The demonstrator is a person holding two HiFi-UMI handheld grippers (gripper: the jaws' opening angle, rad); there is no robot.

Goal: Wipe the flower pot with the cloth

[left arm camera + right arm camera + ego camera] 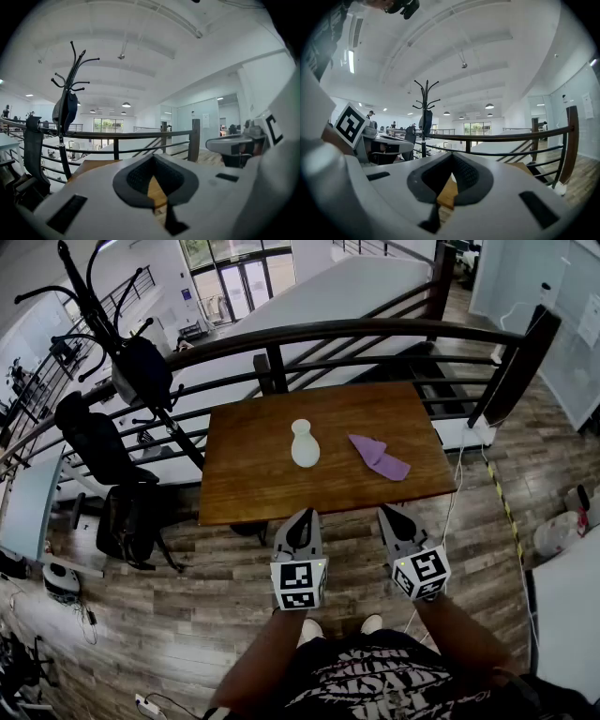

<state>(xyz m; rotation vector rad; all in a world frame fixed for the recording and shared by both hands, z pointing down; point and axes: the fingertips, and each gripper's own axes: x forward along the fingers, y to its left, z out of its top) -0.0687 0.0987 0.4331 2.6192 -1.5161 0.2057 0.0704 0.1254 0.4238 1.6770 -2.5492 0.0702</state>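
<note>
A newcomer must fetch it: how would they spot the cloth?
Find the brown wooden table beside the dark railing. On it, right of the upright white narrow-necked flower pot, lies the crumpled purple cloth, the only flat, coloured thing.

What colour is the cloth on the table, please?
The cloth is purple; head view shows it best.

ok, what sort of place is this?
Probably an office mezzanine or landing: a wooden table stands against a curved railing, with a coat rack and office chair beside it.
</note>
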